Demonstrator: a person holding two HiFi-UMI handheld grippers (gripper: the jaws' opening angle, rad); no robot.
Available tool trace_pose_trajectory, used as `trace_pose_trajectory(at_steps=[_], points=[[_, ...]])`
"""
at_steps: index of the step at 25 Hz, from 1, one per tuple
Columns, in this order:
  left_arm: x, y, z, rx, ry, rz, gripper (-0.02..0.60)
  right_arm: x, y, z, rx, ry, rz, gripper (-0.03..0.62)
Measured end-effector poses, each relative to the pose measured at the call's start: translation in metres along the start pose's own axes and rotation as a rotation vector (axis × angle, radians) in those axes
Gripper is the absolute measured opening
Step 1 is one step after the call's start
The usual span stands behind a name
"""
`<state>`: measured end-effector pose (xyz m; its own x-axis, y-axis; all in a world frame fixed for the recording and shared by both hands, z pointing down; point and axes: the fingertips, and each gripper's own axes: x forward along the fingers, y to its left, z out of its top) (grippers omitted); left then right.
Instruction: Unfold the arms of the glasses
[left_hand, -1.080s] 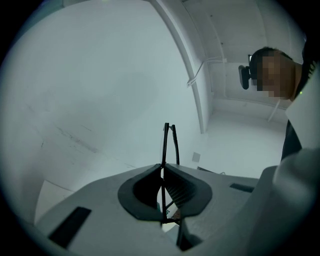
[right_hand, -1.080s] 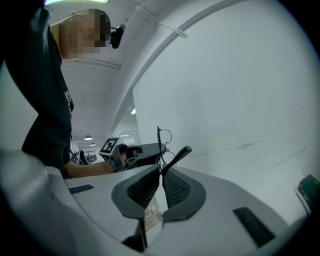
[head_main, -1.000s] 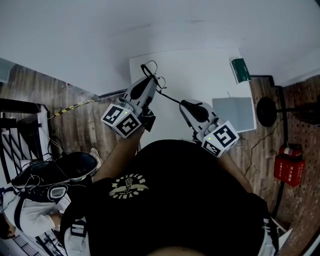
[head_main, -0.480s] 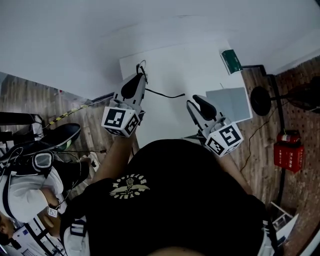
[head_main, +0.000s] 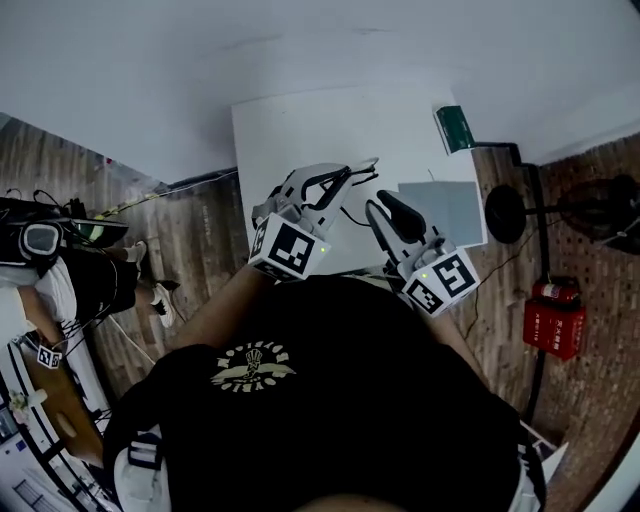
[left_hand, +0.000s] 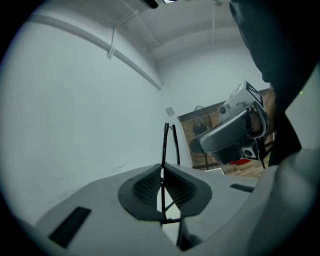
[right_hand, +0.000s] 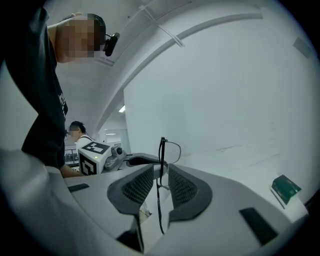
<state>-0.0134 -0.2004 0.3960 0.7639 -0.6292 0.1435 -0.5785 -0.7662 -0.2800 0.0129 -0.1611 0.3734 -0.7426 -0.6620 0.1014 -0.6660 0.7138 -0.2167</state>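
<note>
Your left gripper (left_hand: 162, 175): jaws pinched on the glasses (left_hand: 165, 142), thin frame standing up past its tips. Your right gripper (right_hand: 160, 175): jaws apart and closing, a glasses arm between them, unpressed.

Glasses (left_hand: 164, 145): thin black wire frame.
Pose: upright, one arm sticking out rightward.
Place: raised over the bench's (head_main: 300, 130) near edge, pinched in the left tool (left_hand: 162, 186).

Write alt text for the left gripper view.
The left tool is shut on thin black glasses, whose frame sticks up past its jaws before a white wall. At right behind it is the right tool, its jaws closing with the glasses between them.
</note>
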Motion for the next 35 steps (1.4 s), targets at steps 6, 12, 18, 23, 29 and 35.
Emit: trace_pose_trajectory(at_steps=[6, 12, 18, 23, 29, 35], points=[[0.023, -0.045, 0.024, 0.117, 0.053, -0.037, 0.022, -0.036, -0.019, 0.008, 0.048, -0.013, 0.039, 0.092], [0.048, -0.093, 0.047, 0.172, 0.051, -0.052, 0.023, -0.077, -0.037, 0.009, 0.066, -0.035, 0.098, 0.068], [0.058, -0.121, 0.051, 0.224, 0.085, -0.045, 0.023, -0.104, -0.042, 0.004, 0.029, -0.019, 0.145, 0.018], [0.061, -0.131, 0.052, 0.263, 0.130, -0.012, 0.023, -0.118, -0.046, -0.002, 0.020, 0.007, 0.192, 0.018], [0.053, -0.141, 0.053, 0.325, 0.186, 0.010, 0.023, -0.128, -0.039, -0.008, 0.009, 0.037, 0.254, 0.018], [0.040, -0.143, 0.057, 0.337, 0.222, 0.045, 0.023, -0.139, -0.032, -0.010, 0.001, 0.053, 0.305, 0.018]])
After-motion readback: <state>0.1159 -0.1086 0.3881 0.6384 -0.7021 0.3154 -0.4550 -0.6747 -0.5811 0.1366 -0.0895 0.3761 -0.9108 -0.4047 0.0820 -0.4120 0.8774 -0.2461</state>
